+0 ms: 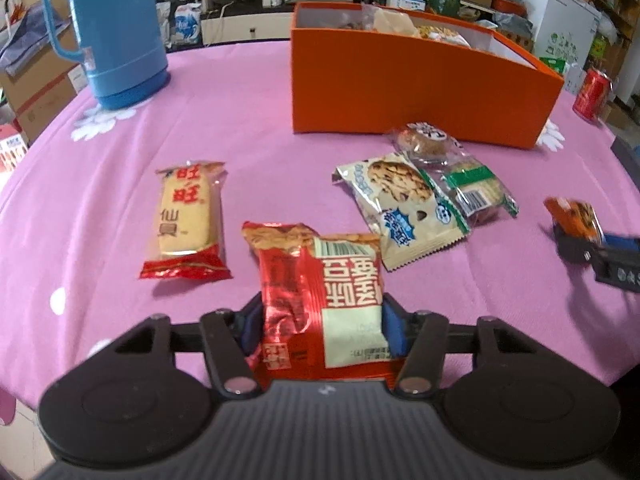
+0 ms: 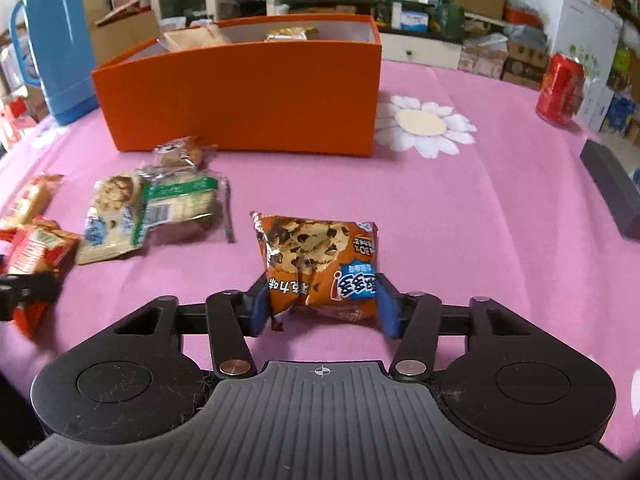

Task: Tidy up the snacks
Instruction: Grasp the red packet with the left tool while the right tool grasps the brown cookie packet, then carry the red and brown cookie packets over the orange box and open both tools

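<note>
My left gripper (image 1: 320,322) is shut on a red and cream snack packet (image 1: 320,292) above the pink tablecloth. My right gripper (image 2: 322,308) is shut on a brown chocolate-chip cookie packet (image 2: 318,260); it also shows at the right of the left wrist view (image 1: 574,216). An orange box (image 1: 416,84) with several snacks inside stands at the back, also in the right wrist view (image 2: 248,92). On the cloth lie a rice cracker packet (image 1: 186,220), a cream cookie packet (image 1: 404,208), a green-labelled clear packet (image 1: 476,192) and a small cake packet (image 1: 426,140).
A blue thermos jug (image 1: 116,28) stands at the back left. A red soda can (image 2: 560,88) stands at the back right. A dark grey block (image 2: 610,186) lies at the table's right edge. Shelves and boxes crowd the room behind.
</note>
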### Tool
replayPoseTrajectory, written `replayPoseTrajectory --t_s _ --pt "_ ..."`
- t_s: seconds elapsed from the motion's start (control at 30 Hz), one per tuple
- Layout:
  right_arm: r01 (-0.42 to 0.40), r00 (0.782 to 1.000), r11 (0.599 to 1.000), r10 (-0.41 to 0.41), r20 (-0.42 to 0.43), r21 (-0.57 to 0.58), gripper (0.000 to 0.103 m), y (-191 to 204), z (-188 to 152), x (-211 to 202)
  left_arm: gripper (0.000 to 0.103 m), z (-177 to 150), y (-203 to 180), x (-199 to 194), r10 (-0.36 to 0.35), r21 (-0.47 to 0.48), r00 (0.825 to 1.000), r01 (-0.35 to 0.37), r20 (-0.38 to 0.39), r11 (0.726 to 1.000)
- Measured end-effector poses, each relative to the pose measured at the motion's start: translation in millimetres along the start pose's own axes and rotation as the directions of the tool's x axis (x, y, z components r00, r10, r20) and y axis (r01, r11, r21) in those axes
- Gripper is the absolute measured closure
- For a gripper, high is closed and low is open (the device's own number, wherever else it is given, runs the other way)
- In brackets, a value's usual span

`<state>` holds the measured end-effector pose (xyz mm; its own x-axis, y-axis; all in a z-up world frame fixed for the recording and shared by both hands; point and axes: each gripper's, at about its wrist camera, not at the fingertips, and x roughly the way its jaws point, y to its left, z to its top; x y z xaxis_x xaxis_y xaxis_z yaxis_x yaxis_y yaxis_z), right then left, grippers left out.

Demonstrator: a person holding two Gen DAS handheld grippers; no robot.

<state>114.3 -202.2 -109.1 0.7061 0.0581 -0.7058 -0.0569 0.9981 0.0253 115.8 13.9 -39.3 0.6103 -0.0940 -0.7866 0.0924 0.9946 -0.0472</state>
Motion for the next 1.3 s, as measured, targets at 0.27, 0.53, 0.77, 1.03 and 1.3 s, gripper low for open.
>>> replayPoseTrajectory --t_s 0.27,0.53,0.77,1.03,1.3 --pt "-0.038 0.999 0.999 0.037 0.024 0.030 0.069 -0.4 -2.5 -27.6 0.046 2.4 10.4 -16.3 -0.027 -0.049 1.000 0.028 0.015 0.998" --pt "-0.093 0.977 0.995 0.086 0.195 0.026 0.069 -5.9 76.6 -47.5 0.046 85.0 19.0 -32.1 -0.075 -0.092 0.982 0.092 0.176 0.991" --pt "-0.044 0.968 0.998 0.051 0.248 -0.036 0.069 -6.4 161.1 9.2 0.046 179.2 6.2 0.7 -0.066 -0.059 0.960 0.085 0.271 0.995" --pt "-0.016 0.990 0.997 0.026 0.138 -0.079 0.069 0.2 205.6 103.9 0.046 232.4 -9.4 80.6 -0.049 -0.027 0.975 0.056 0.214 0.998" --pt "0.055 0.990 0.978 -0.027 0.138 -0.201 0.060 21.2 202.4 125.4 0.031 240.7 -8.0 97.7 -0.047 -0.015 0.976 0.051 0.211 0.999"
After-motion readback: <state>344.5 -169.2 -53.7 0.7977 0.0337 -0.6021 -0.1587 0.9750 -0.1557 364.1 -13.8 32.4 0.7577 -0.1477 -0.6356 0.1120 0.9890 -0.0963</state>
